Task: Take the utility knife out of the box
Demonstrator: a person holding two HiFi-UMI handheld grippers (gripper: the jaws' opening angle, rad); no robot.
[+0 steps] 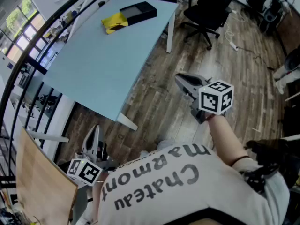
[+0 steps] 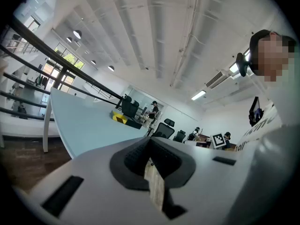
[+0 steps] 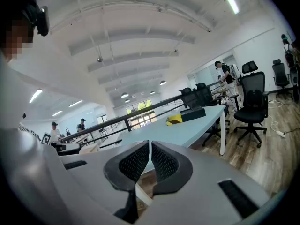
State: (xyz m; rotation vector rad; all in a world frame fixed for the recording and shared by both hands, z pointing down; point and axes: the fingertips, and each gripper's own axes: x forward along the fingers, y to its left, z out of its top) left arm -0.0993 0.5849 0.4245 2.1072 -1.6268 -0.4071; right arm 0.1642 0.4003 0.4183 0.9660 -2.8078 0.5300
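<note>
A black box (image 1: 138, 11) with a yellow part (image 1: 115, 22) beside it lies at the far end of the pale blue table (image 1: 98, 60). No utility knife shows in any view. The box is small and distant in the left gripper view (image 2: 125, 120) and the right gripper view (image 3: 193, 113). My left gripper (image 1: 95, 129) hangs low at the left, off the table's near corner, jaws together and empty (image 2: 149, 143). My right gripper (image 1: 180, 80) is held over the wooden floor to the right of the table, jaws closed on nothing (image 3: 150, 145).
A black office chair (image 1: 208, 8) stands past the table's right end. A dark railing (image 1: 28, 55) runs along the table's left side. A wooden board (image 1: 37, 182) leans at the lower left. Cables and more chairs (image 1: 262, 3) sit at the far right.
</note>
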